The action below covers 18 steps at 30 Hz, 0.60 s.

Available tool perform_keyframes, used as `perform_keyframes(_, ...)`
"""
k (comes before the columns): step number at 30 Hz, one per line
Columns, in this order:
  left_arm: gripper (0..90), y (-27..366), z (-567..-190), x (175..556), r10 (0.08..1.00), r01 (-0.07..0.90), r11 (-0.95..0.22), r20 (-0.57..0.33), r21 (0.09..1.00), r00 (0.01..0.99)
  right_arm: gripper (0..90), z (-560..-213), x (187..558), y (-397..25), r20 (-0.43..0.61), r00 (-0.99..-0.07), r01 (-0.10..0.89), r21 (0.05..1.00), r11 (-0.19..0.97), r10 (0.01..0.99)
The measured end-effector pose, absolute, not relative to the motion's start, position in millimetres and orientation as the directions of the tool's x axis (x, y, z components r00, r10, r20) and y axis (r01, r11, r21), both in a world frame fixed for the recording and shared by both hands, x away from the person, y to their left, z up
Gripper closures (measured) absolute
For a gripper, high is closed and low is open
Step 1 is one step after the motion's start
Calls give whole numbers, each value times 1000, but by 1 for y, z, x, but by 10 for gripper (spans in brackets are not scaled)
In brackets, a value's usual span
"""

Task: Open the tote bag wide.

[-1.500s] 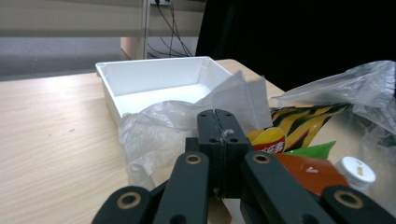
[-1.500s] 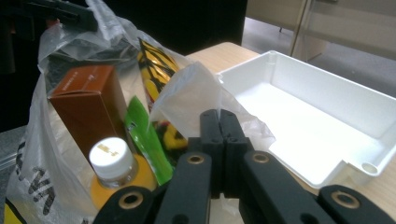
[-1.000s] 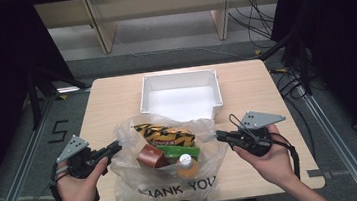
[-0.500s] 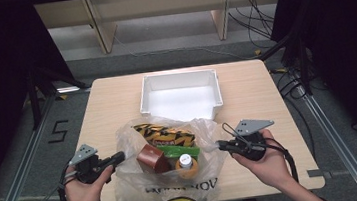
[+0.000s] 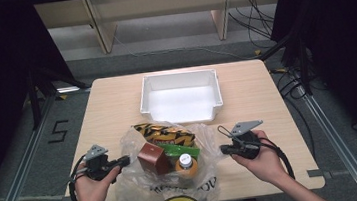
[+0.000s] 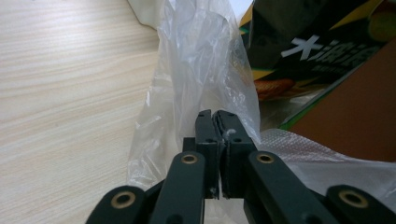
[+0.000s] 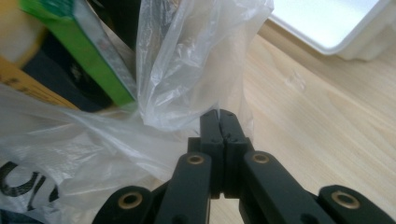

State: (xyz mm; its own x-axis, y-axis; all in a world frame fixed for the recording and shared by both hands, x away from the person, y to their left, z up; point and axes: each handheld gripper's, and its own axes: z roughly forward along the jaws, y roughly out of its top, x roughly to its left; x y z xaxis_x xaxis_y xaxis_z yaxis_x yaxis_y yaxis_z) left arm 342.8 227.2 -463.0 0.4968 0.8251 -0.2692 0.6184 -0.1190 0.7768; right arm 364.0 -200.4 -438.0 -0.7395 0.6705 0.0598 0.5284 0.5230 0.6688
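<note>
A clear plastic bag (image 5: 176, 191) with a yellow smiley print lies at the table's near edge. Inside it are a brown box (image 5: 152, 157), a green box (image 5: 179, 148), a black-and-yellow snack pack (image 5: 166, 132) and a bottle with a white cap (image 5: 186, 161). My left gripper (image 5: 124, 160) is shut on the bag's left edge (image 6: 205, 84). My right gripper (image 5: 223, 149) is shut on the bag's right edge (image 7: 187, 84). Both sit low over the table, holding the bag's mouth spread between them.
A white empty bin (image 5: 181, 96) stands on the wooden table (image 5: 112, 107) just beyond the bag. Bare tabletop lies left and right of the bin. Cables (image 5: 285, 84) run on the floor to the right.
Both grippers have come toward the table's near edge and lowered, drawing the bag with them. The bag's sides have dropped, so its contents show more.
</note>
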Motion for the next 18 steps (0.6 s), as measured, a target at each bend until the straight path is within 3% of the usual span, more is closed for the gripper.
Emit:
perform_keyframes(8, 866, 225, -470, 341, 821, 631, -140, -267, 763, 504, 900, -446, 363, -196, 63, -722, 568, 623, 538, 689)
perform_keyframes(14, 843, 229, -470, 336, 821, 636, -188, -236, 748, 520, 900, -446, 358, -196, 71, -752, 544, 628, 557, 655)
perform_keyframes(18, 777, 231, -463, 328, 826, 620, -133, -259, 773, 500, 805, -444, 353, -199, 94, -765, 544, 625, 560, 637)
